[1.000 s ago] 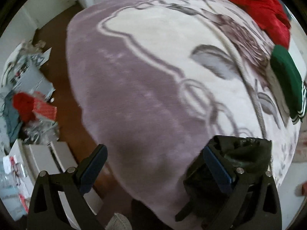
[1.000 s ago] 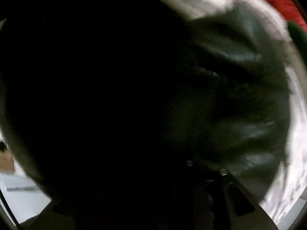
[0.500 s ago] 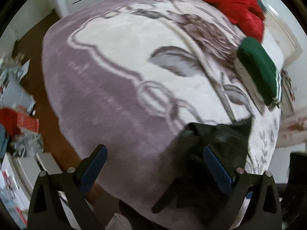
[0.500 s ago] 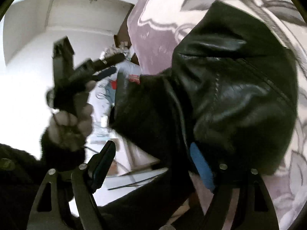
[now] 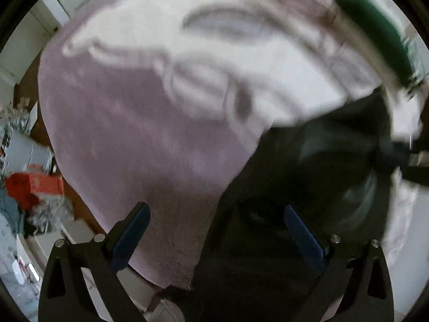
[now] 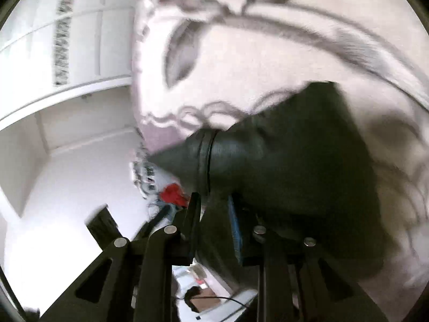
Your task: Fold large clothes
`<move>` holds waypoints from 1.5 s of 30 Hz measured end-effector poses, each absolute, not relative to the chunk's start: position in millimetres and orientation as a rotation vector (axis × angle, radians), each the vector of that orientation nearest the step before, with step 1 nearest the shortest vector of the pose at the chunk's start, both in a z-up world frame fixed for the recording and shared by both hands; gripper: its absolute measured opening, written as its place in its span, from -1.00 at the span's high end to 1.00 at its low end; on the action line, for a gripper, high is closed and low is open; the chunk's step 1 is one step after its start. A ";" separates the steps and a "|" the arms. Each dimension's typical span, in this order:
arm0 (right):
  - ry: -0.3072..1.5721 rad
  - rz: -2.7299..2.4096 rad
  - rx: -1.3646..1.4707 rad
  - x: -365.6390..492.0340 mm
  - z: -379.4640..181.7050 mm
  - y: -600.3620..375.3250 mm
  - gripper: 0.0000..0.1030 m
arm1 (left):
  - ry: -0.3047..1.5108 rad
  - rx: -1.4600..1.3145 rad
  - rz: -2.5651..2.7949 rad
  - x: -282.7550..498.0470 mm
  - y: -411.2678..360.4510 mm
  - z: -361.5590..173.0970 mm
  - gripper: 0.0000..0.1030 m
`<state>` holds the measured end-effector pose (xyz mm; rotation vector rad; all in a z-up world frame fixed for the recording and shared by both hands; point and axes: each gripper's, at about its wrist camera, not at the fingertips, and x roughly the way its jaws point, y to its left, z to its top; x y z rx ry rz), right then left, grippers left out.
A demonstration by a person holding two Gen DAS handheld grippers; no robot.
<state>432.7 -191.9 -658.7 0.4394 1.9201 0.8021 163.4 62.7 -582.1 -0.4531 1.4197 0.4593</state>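
Right tongs [image 6: 214,209] now clamped on black jacket [image 6: 295,161], open half a second ago | left tongs [image 5: 214,236] held wide, empty | jacket dragged across bed blanket [image 5: 134,134]; folding barely begun

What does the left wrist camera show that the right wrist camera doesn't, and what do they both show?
Only the left wrist view shows the open left gripper, a folded green garment at the blanket's far right, and an orange box on the floor. Only the right wrist view shows the right gripper shut on a fold of the black jacket, plus white cupboards. Both show the black jacket lying on the purple and white blanket.
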 end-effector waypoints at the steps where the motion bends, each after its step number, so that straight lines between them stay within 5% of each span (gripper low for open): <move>1: 1.928 0.764 0.337 432.9 -671.4 -176.7 0.68 | 1.451 -0.463 0.461 159.5 62.4 -597.4 -1.00; 4: 1.931 0.724 0.174 421.3 -697.0 -154.5 0.79 | 1.474 -0.457 0.487 146.7 63.1 -620.9 -1.00; 8: 1.958 0.864 0.131 423.6 -664.1 -158.7 0.68 | 1.462 -0.516 0.471 142.2 67.2 -620.2 -1.00; 10: 1.924 0.967 0.221 430.3 -634.9 -185.2 -0.02 | 1.450 -0.530 0.460 141.4 66.1 -615.6 -1.00; 11: 1.855 0.981 0.247 435.2 -616.6 -210.3 -0.60 | 1.443 -0.522 0.457 140.9 64.9 -612.5 -1.00; 12: 1.820 0.980 0.242 437.0 -606.8 -224.5 -0.70 | 1.435 -0.516 0.455 140.1 64.6 -610.1 -1.00; 20: 2.097 1.079 0.399 423.1 -738.9 -265.4 -0.72 | 1.420 -0.640 0.437 124.4 77.3 -616.0 -1.00; 25: 2.063 1.192 0.375 404.2 -744.0 -218.8 -0.80 | 1.423 -0.609 0.443 118.5 81.6 -615.9 -1.00; 30: 1.984 1.014 0.485 395.2 -716.0 -233.1 -0.17 | 1.382 -0.660 0.493 100.8 98.7 -604.0 -1.00; 33: 1.918 0.944 0.650 388.1 -687.8 -259.3 -0.05 | 1.309 -0.676 0.542 87.7 102.7 -573.3 -0.99; 37: 1.834 0.863 0.773 384.1 -684.2 -293.3 -0.06 | 1.231 -0.775 0.579 75.2 99.5 -552.1 -0.99; 41: 1.930 0.807 0.832 375.5 -719.7 -302.3 -0.45 | 1.220 -0.985 0.492 81.3 85.5 -581.1 -0.99; 45: 1.928 0.853 0.819 376.9 -716.9 -300.5 -0.55 | 1.161 -1.215 0.423 93.1 81.9 -612.7 -0.94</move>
